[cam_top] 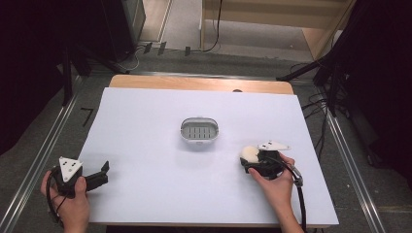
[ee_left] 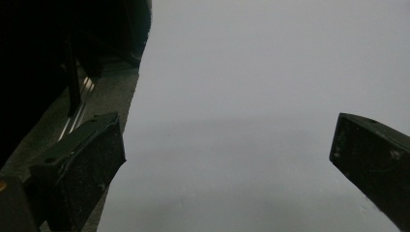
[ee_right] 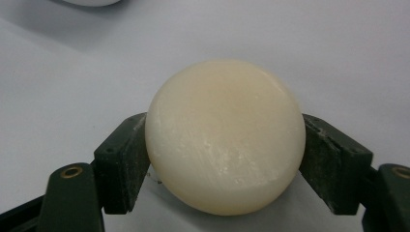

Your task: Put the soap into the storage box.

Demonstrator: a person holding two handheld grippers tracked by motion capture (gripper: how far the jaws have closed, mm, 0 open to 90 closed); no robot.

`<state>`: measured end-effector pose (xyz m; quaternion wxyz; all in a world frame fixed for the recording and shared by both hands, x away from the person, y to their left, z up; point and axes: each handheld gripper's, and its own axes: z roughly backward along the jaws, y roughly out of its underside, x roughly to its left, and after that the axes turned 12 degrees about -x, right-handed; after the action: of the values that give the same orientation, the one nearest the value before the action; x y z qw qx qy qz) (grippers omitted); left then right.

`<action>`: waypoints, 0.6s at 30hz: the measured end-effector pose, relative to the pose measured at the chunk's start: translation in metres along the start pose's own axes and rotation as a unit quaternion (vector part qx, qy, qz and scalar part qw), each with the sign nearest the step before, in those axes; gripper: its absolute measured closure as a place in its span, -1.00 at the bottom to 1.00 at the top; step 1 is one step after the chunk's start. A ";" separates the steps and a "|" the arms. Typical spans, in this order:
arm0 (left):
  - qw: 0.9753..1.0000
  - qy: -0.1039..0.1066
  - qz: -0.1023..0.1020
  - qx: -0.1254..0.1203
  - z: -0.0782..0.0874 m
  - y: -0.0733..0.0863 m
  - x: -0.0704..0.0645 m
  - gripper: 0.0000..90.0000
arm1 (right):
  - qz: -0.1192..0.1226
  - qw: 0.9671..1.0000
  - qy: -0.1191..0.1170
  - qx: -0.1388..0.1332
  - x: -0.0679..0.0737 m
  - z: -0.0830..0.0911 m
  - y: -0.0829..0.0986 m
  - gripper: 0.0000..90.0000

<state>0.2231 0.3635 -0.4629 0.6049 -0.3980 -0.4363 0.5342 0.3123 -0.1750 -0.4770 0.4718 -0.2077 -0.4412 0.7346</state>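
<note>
**Round soap bar clamped in the right gripper, left gripper spread and empty**

A cream-white round bar of soap (ee_right: 225, 136) is seen pinched between the two jaws of the right gripper (ee_right: 225, 159), one pad pressed against each side of it. In the high view the same bar (cam_top: 249, 154) is found at the front right of the worktop (cam_top: 145, 194), at the tip of the right gripper (cam_top: 252, 162), which is held by the person's right hand (cam_top: 272, 187). Whether the bar is resting on the surface or lifted slightly off it cannot be told. A pale grey plate and a trailing black cable are carried by this gripper.

Near the middle of the worktop, well apart from the soap, a small grey oval soap dish (cam_top: 199, 131) with a slotted floor is placed; nothing is held in it. Its edge is glimpsed at the top of the right gripper view.

At the front left corner, the left gripper (cam_top: 99, 175) is held by the left hand (cam_top: 73, 206), with its jaws pointed toward the centre. In the left gripper view its jaws are seen spread wide with only the white surface between them (ee_left: 227, 159).

The worktop is covered by a white sheet, with a strip of wood exposed along its far edge
</note>
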 end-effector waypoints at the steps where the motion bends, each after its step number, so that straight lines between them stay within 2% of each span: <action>1: 1.000 0.000 0.001 0.000 0.000 0.000 0.000 -1.00 | 0.000 1.000 0.000 0.000 0.000 0.000 0.000 -0.45; 9: 1.000 0.000 0.000 0.000 0.000 0.000 0.000 -1.00 | -0.002 1.000 -0.014 -0.003 0.004 0.001 -0.007 -0.44; 18: 1.000 0.000 0.000 0.000 0.000 0.000 0.000 -1.00 | 0.009 1.000 -0.026 -0.010 0.011 0.001 -0.019 -0.44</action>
<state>0.2230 0.3635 -0.4629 0.6047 -0.3979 -0.4364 0.5344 0.3158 -0.1627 -0.4595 0.4515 -0.1969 -0.4588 0.7396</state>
